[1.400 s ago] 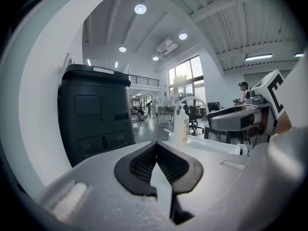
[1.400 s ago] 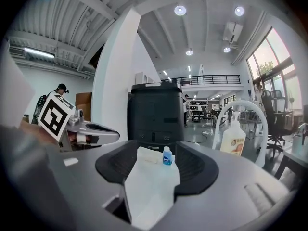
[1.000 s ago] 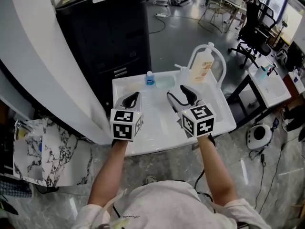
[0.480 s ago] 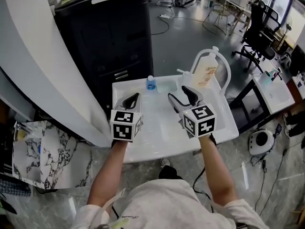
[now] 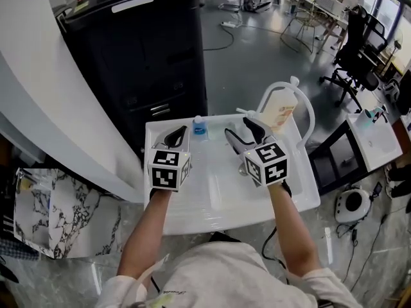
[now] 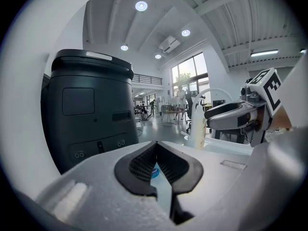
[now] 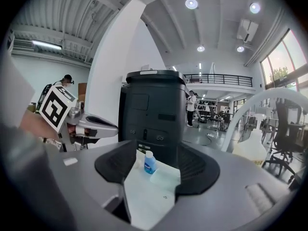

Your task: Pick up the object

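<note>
Nearing the blue bottle (image 5: 200,128), left gripper (image 5: 184,129) jaws together, right gripper (image 5: 236,127) jaws apart.

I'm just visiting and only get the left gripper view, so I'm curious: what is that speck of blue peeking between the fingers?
Observer: A small blue bottle. The right gripper view shows it whole, upright on the white table.
Visitor: Is anything holding it?
Observer: No. The right gripper is open, its fingers wide apart, and the bottle stands beyond them, untouched.
Visitor: So where is it from my gripper?
Observer: In the head view it sits at the table's far edge, just ahead and to the right of the left gripper.
</note>
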Demonstrator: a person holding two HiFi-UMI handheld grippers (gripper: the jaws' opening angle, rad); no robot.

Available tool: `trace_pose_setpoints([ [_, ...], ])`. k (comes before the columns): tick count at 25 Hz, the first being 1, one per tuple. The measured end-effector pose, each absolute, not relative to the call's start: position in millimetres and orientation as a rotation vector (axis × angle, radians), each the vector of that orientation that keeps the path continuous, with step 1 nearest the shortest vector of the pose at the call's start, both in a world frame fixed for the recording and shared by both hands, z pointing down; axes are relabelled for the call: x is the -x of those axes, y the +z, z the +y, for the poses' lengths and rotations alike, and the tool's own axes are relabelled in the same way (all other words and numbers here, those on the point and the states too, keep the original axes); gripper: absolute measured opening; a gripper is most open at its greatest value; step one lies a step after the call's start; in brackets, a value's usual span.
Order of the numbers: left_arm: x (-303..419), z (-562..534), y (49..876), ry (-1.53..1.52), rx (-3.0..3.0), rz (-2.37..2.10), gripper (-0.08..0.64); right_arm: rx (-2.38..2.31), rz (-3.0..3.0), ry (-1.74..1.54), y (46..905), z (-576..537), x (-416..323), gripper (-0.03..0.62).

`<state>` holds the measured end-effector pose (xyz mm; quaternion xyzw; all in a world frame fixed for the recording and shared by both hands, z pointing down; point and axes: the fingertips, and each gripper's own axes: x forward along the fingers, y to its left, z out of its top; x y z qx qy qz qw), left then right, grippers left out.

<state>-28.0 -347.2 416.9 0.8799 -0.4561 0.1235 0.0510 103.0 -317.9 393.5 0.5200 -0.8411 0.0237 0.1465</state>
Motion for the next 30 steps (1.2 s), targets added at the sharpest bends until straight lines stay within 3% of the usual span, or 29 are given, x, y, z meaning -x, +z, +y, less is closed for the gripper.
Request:
trace_pose_setpoints([
  [30, 9, -402, 464, 0.429, -2.577, -1.438, 0.0, -0.795, -2.244, 0.004, 523, -380, -95, 0.262],
])
